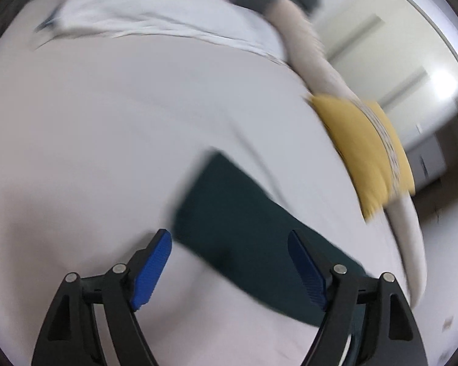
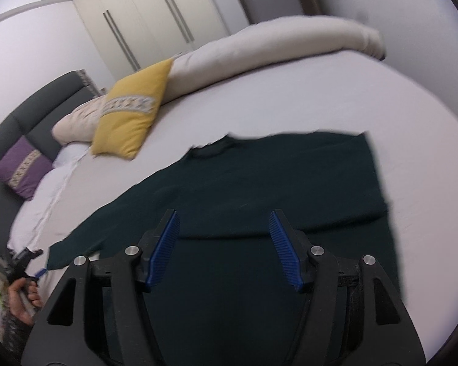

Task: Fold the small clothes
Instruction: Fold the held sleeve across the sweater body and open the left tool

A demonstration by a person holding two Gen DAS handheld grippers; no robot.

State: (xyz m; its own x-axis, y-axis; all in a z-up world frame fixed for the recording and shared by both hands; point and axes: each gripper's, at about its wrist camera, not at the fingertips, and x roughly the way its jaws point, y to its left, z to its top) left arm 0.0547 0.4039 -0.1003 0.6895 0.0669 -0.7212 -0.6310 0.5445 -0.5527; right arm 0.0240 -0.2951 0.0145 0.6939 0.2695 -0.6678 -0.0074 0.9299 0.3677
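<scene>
Right wrist view looks down on one dark green sweater [image 2: 259, 183] spread flat on the white bed sheet [image 2: 320, 97], collar toward the far side and one sleeve [image 2: 85, 241] stretched out to the left. The right gripper [image 2: 224, 245] hangs over the near half of the garment, blue pads [image 2: 165, 250] set wide apart, nothing between them. At the far left, the left gripper [image 2: 30, 262] sits by the cuff of that sleeve, a hand [image 2: 21, 299] on its handle.

Left wrist view is smeared with motion blur, yet the left gripper [image 1: 229, 271] shows its jaws wide apart and holding nothing, with the sleeve [image 1: 244, 238] lying on the sheet between and beyond the pads.

Count of the rest: one yellow cushion [image 2: 131, 116] with a patterned band, one purple cushion [image 2: 21, 167] with a similar band, one rolled beige duvet [image 2: 274, 42] along the far edge, one dark headboard [image 2: 30, 113], and a white wardrobe [image 2: 143, 15] with long bar handles behind. No writing or label can be read anywhere.
</scene>
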